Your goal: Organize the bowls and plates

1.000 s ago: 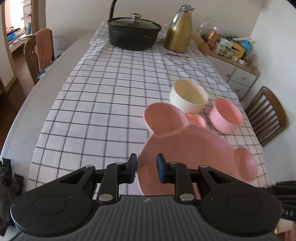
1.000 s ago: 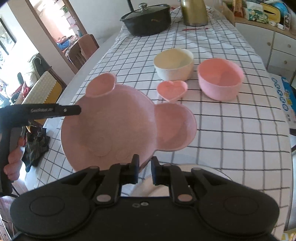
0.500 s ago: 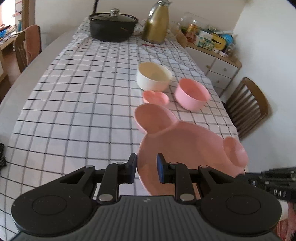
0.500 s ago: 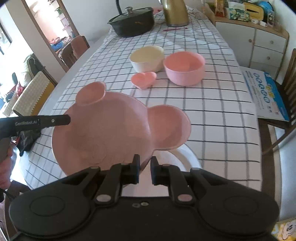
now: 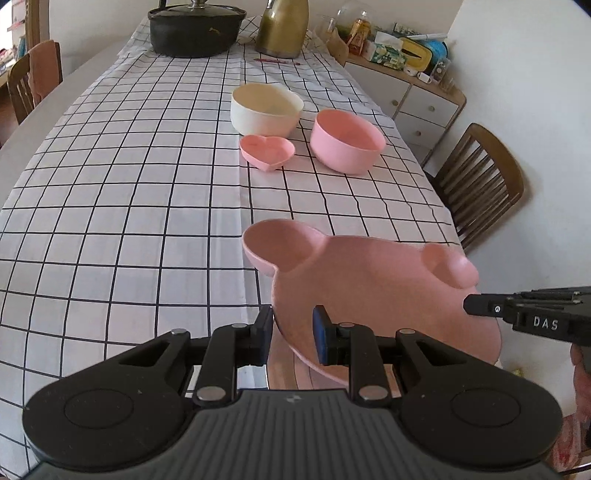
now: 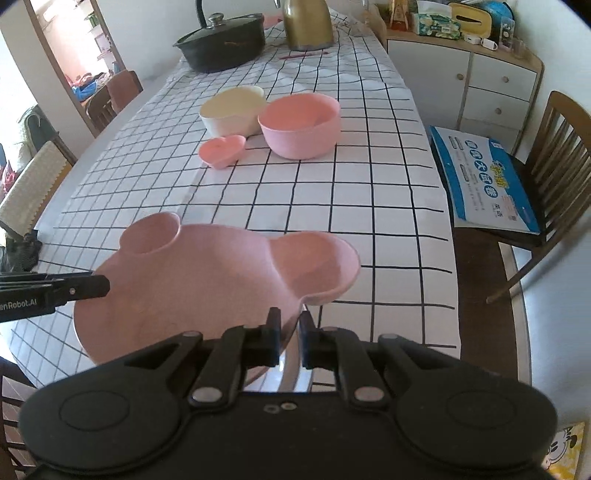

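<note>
1. Bear-shaped pink plate (image 5: pixel 373 291) (image 6: pixel 207 280): held above near edge of checked tablecloth (image 5: pixel 129 192) (image 6: pixel 369 206), tilted, ears toward far end.
2. Left gripper (image 5: pixel 291 332): clamped on plate's rim, left side.
3. Right gripper (image 6: pixel 289 334): clamped on plate's rim, below larger ear.
4. Cream bowl (image 5: pixel 266 109) (image 6: pixel 232 112), pink bowl (image 5: pixel 347 146) (image 6: pixel 300 123), heart-shaped pink dish (image 5: pixel 266 151) (image 6: pixel 221 150): clustered mid-cloth, well beyond plate.
5. Black pot (image 5: pixel 195 27) (image 6: pixel 223 46), gold kettle (image 5: pixel 282 31) (image 6: pixel 306 24): far end of cloth.
</note>
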A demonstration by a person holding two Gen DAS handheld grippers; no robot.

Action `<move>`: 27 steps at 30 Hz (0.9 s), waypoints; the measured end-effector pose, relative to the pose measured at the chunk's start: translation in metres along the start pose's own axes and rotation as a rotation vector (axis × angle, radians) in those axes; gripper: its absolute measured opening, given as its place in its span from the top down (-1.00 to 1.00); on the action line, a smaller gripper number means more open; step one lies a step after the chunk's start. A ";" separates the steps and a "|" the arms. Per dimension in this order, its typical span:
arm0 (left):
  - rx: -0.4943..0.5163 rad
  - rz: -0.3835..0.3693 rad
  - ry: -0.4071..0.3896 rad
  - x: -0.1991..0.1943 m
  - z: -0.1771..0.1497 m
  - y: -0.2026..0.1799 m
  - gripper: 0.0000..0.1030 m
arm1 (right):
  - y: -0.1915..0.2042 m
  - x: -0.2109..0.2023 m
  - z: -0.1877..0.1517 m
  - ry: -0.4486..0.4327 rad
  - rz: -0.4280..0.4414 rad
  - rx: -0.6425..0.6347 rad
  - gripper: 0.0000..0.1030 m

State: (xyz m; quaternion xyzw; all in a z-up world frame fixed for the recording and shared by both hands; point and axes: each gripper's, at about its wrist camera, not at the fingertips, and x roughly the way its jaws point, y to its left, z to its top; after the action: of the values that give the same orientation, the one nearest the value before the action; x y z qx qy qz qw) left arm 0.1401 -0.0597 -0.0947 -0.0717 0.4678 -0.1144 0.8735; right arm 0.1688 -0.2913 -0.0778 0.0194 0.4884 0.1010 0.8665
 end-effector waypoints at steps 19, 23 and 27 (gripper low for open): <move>0.062 0.033 0.025 0.019 -0.017 -0.009 0.56 | -0.007 0.023 0.000 0.002 -0.033 -0.068 0.86; 0.057 0.037 0.026 0.021 -0.017 -0.008 0.56 | -0.004 0.026 0.002 -0.004 -0.038 -0.080 0.86; 0.052 0.053 0.030 0.023 -0.016 -0.007 0.56 | -0.001 0.030 0.004 -0.007 -0.028 -0.082 0.81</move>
State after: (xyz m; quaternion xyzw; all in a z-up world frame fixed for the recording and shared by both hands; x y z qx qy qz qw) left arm 0.1378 -0.0726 -0.1203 -0.0350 0.4792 -0.1044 0.8708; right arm 0.1871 -0.2864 -0.1010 -0.0226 0.4809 0.1086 0.8697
